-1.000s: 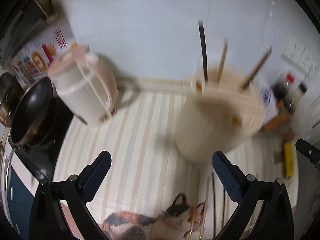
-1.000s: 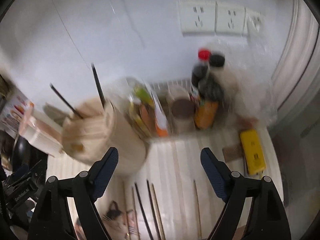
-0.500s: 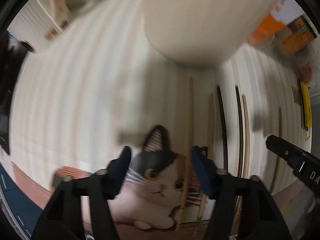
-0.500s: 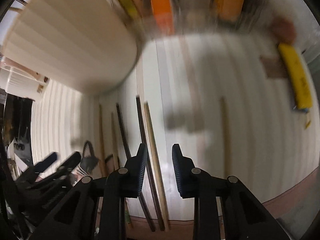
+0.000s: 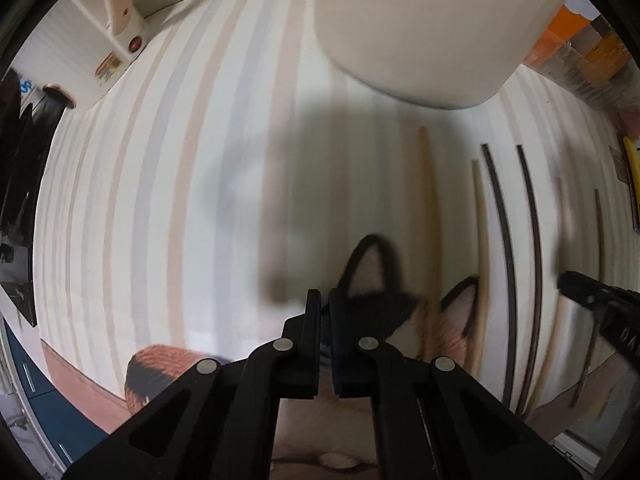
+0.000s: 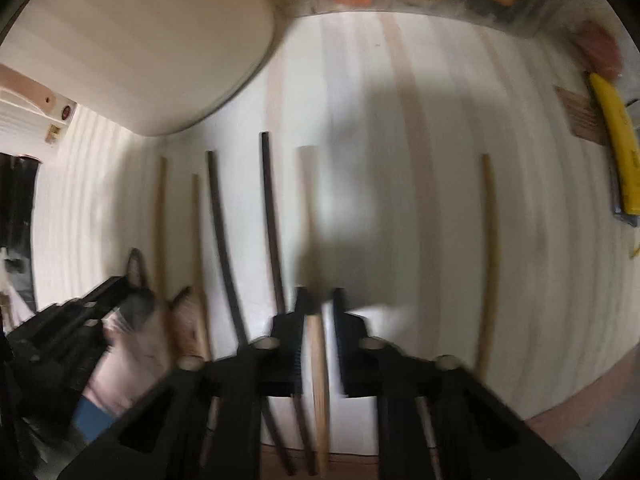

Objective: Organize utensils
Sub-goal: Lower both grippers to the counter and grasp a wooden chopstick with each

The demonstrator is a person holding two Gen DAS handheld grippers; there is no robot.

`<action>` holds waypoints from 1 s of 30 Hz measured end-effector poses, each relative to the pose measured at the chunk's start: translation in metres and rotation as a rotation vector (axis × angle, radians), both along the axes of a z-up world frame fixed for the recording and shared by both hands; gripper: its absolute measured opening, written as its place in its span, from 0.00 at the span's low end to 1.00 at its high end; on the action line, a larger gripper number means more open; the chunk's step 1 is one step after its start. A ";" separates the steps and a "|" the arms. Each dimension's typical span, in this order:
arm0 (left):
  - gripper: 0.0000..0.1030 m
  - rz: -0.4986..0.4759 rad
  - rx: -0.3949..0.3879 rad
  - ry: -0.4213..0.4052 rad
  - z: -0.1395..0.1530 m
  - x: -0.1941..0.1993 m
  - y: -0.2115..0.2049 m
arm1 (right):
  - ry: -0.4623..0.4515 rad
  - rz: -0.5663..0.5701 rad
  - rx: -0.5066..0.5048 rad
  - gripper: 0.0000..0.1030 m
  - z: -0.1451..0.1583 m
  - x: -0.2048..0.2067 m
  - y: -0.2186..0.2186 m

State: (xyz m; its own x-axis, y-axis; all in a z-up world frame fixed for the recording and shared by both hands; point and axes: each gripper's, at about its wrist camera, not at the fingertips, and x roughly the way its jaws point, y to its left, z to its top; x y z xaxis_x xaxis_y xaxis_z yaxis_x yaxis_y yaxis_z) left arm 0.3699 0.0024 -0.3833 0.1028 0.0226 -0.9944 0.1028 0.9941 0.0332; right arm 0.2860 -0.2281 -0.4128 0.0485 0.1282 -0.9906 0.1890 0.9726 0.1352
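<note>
— Wooden, pale chopstick (image 6: 314, 240) lay on the striped table (image 6: 420, 160) between the right gripper (image 6: 320, 300) jaws, narrowly spread, ready to pinch.

— And the left gripper (image 5: 325, 300)?

— Jaws pressed together, empty, beside the cream utensil holder (image 5: 420, 28), probably waiting.

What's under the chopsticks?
A striped mat with a cat picture at its near edge. The chopsticks lie across both. The left hand-held gripper hides most of the cat's face.

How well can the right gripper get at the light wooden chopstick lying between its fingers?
Probably yes: the right gripper already straddles the light wooden chopstick, nothing lies over it, and the dark chopstick stays apart.
</note>
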 end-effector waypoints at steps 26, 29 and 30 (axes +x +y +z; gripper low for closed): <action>0.04 -0.043 -0.077 0.063 0.001 -0.001 0.000 | 0.106 0.015 0.002 0.06 -0.010 -0.010 -0.008; 0.05 -0.029 -0.081 0.061 0.003 0.000 0.015 | 0.115 0.040 -0.033 0.07 -0.012 -0.006 0.002; 0.06 -0.034 -0.072 0.054 0.006 0.003 0.021 | 0.117 0.045 -0.038 0.07 -0.013 -0.006 0.005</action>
State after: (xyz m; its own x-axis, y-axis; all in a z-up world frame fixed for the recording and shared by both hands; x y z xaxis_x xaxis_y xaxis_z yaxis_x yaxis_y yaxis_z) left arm 0.3728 0.0236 -0.3772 0.0487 -0.0518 -0.9975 0.1360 0.9897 -0.0448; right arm 0.2801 -0.2234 -0.4255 -0.0729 0.0899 -0.9933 0.1573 0.9845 0.0776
